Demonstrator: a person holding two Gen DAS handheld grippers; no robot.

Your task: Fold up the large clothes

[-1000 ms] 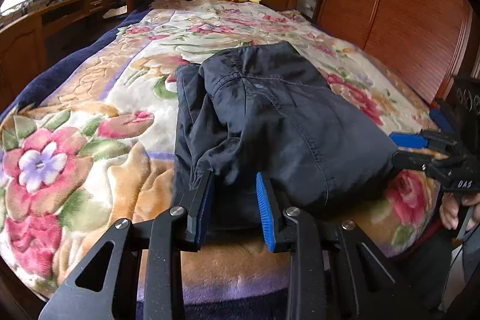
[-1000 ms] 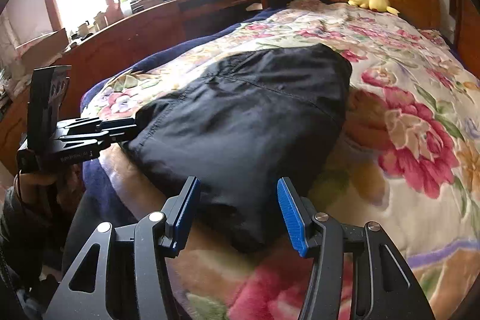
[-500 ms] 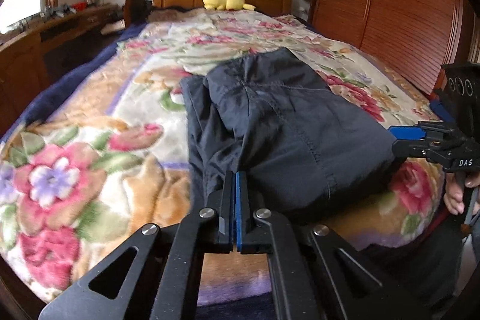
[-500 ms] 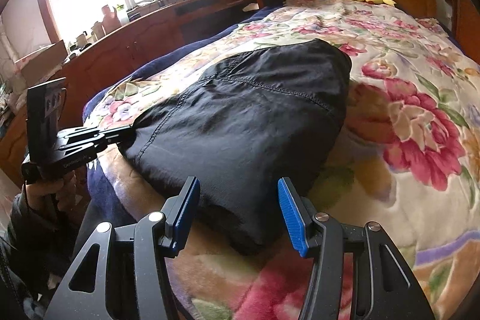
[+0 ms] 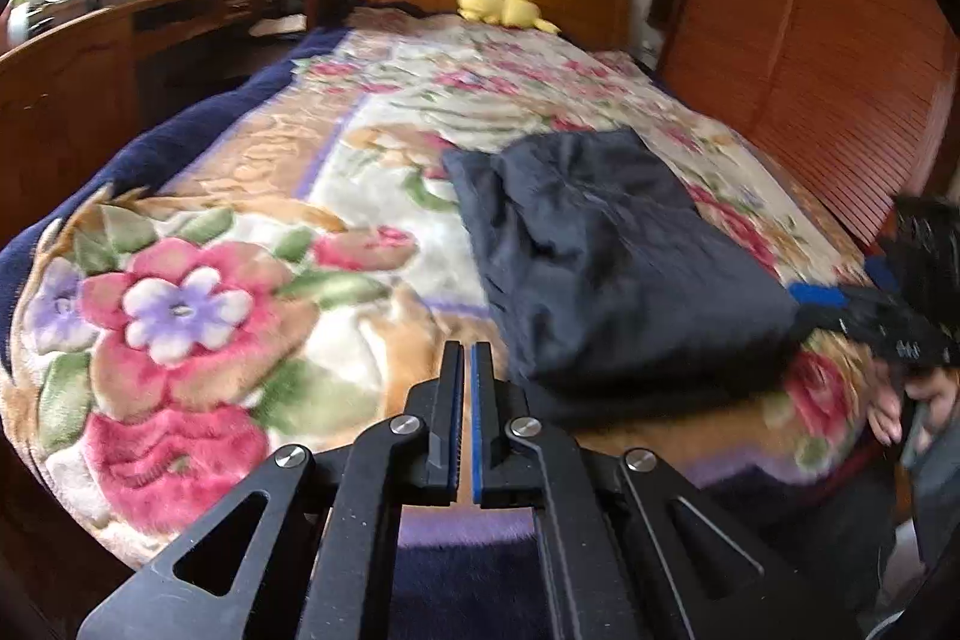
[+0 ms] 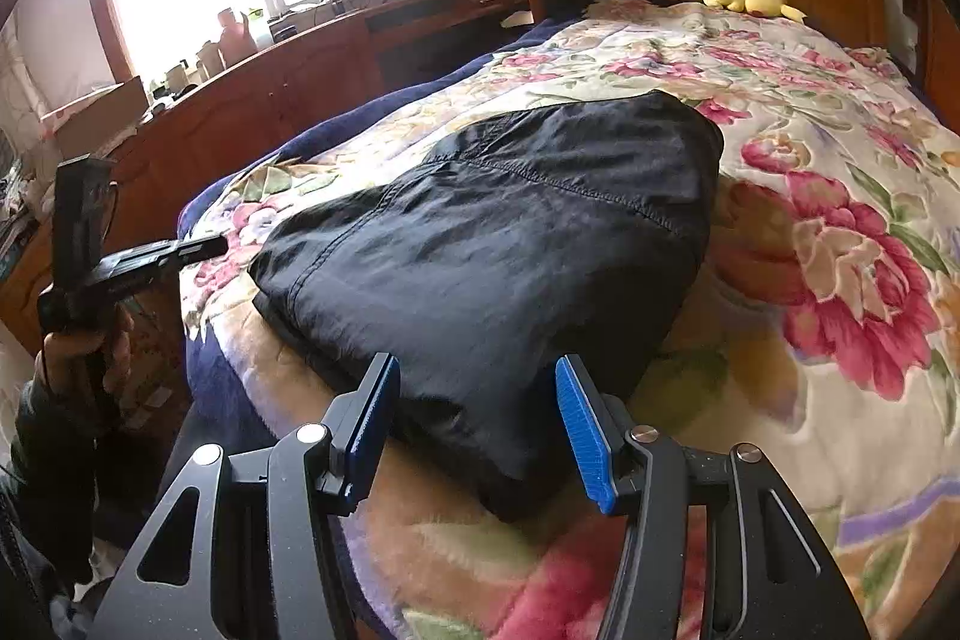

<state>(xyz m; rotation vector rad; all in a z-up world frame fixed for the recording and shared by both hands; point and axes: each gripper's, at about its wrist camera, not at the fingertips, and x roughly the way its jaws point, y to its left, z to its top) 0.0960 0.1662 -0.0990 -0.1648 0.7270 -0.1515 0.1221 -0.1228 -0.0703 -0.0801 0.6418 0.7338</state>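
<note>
Your left tongs (image 5: 467, 358) are pressed together w/ nothing in them, just left of the folded dark garment (image 6: 510, 244) on the bed (image 6: 840, 232). Right tongs (image 6: 474, 394) spread, hovering at its near edge.

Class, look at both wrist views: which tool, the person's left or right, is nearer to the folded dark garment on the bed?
Right. The right tool, open, sits at the folded dark garment's near edge. The left tool, shut and empty, is off to its side over the floral blanket.

A dark navy garment (image 6: 510, 268) lies folded into a thick, rumpled bundle near the foot of the bed (image 6: 840, 232).
</note>
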